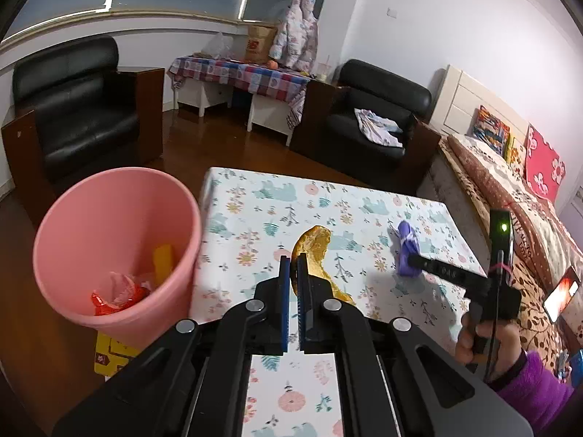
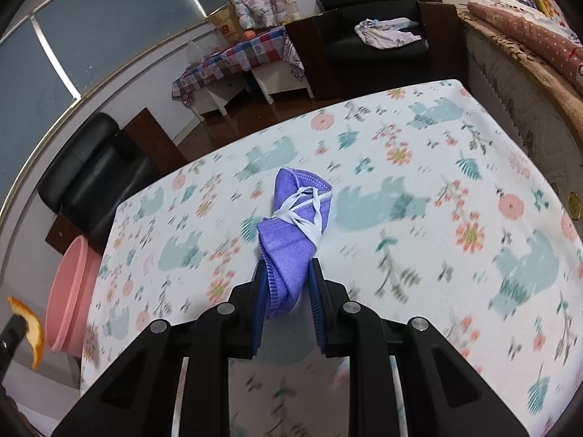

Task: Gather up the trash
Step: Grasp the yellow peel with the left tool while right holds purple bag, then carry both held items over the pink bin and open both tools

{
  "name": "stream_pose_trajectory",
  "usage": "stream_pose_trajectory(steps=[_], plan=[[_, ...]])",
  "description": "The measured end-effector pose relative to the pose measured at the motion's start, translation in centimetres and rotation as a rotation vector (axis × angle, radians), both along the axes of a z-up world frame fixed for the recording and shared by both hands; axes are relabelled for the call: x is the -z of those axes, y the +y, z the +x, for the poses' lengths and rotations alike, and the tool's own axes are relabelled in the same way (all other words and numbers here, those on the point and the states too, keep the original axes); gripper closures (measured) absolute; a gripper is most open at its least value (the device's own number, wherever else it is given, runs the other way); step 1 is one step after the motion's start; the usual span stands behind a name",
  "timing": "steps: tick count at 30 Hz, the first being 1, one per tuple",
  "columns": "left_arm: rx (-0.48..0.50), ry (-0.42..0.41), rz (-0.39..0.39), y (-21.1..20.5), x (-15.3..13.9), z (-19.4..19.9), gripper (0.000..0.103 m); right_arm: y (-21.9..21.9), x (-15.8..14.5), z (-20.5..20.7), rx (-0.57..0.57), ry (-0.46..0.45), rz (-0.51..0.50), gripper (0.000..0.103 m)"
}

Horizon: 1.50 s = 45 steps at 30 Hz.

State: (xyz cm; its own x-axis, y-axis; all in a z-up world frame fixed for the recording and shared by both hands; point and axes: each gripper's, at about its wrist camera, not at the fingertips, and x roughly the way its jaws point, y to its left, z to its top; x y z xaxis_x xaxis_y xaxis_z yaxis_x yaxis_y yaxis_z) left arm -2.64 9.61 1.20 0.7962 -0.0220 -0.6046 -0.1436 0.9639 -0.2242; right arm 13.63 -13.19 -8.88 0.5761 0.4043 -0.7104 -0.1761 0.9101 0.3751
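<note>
My left gripper [image 1: 293,259] is shut on a curved orange peel [image 1: 316,251] and holds it above the floral table [image 1: 255,211]. The peel also shows at the left edge of the right wrist view [image 2: 31,327]. My right gripper [image 2: 286,267] is shut on a rolled purple face mask [image 2: 295,225] tied with its white straps, held above the table [image 2: 437,167]. The mask and right gripper [image 1: 410,258] also show in the left wrist view, with the mask [image 1: 407,245] to the right of the peel. A pink bin [image 1: 120,247] stands left of the table, with wrappers inside.
The pink bin also shows at the left of the right wrist view [image 2: 69,298]. Two black armchairs [image 1: 76,109] [image 1: 375,123] and a checkered side table [image 1: 240,73] stand behind. A bed [image 1: 510,200] runs along the right. A yellow box [image 1: 109,358] lies on the floor by the bin.
</note>
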Motion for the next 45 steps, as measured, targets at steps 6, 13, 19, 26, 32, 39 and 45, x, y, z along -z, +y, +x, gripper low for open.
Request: stream_pose_trajectory(steps=[6,13,19,26,32,39,45], plan=[[-0.035,-0.010,-0.019,1.6,-0.1,-1.0,0.100,3.0,-1.5,-3.0,-0.084,-0.027,0.009,0.082],[-0.080,-0.023,-0.008,3.2,-0.1,-2.1,0.100,8.5,-4.4,-6.6,-0.228,-0.088,0.015,0.082],[-0.129,-0.039,-0.008,5.0,-0.2,-2.9,0.100,11.8,-6.8,-8.3,-0.323,-0.131,0.027,0.082],[-0.197,-0.045,0.008,7.5,-0.2,-3.5,0.100,16.3,-8.8,-9.3,-0.412,-0.152,0.036,0.082],[-0.252,-0.043,0.015,9.5,0.0,-3.9,0.100,20.4,-9.9,-9.8,-0.485,-0.163,0.029,0.082],[-0.307,-0.024,0.022,11.6,1.0,-4.2,0.100,23.9,-10.2,-9.6,-0.527,-0.160,0.019,0.082],[-0.345,-0.013,0.020,13.3,1.7,-4.2,0.100,26.0,-9.7,-9.0,-0.549,-0.140,0.020,0.082]])
